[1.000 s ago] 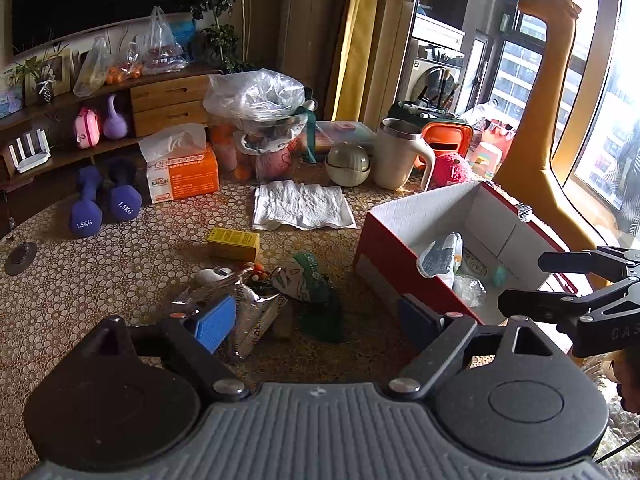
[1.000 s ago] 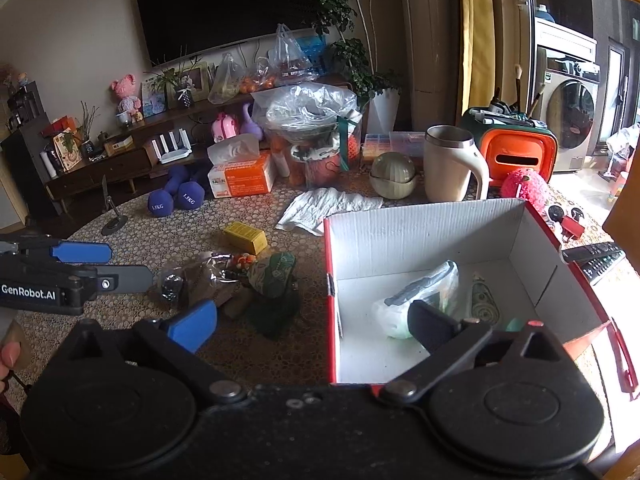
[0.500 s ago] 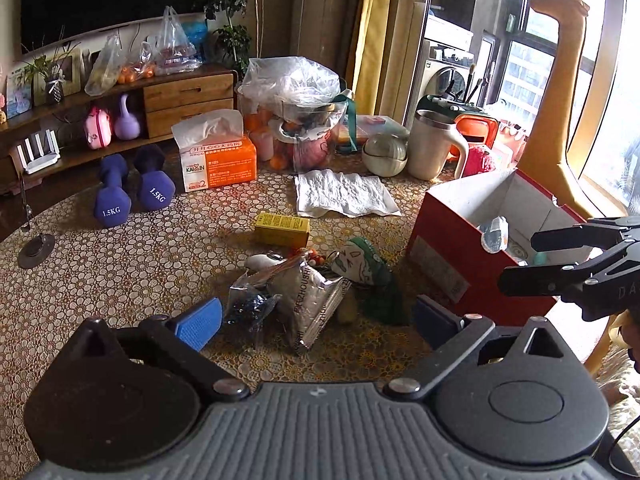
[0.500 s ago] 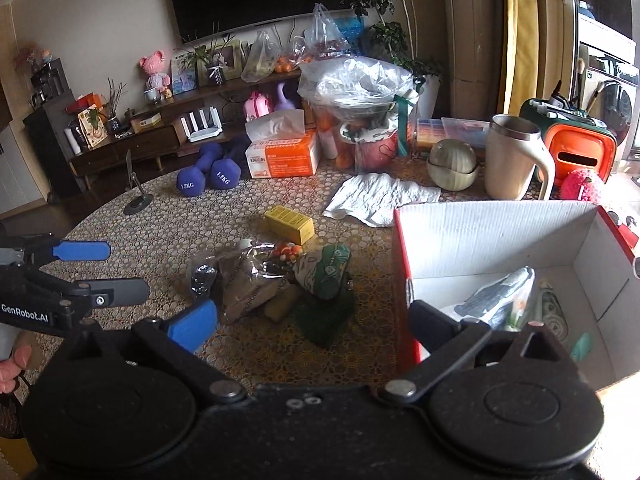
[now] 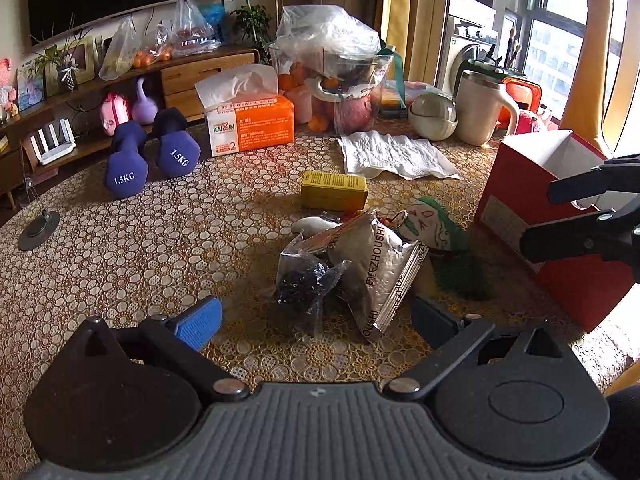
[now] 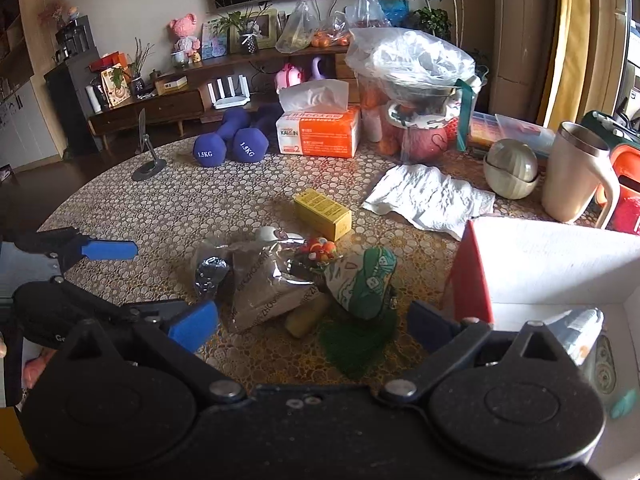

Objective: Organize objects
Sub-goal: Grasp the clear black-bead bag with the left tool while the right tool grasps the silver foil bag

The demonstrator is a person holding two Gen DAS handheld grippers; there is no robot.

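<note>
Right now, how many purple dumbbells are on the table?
2: both purple hexagonal dumbbells lie side by side at the table's far edge, one left of the other, beside the orange tissue box.

A: What's different now?
B: Left gripper (image 5: 316, 322) is lower and nearer the pile of packets (image 5: 360, 264); its jaws have just been opening wider, nothing between them.
A: And the right?
B: Right gripper (image 6: 314, 326) has slid left, off the red box (image 6: 472, 276) and over the pile; a second ago its right finger sat inside the box. Jaws look as wide as before.
A: Packets moved?
B: No, only the hands.
</note>
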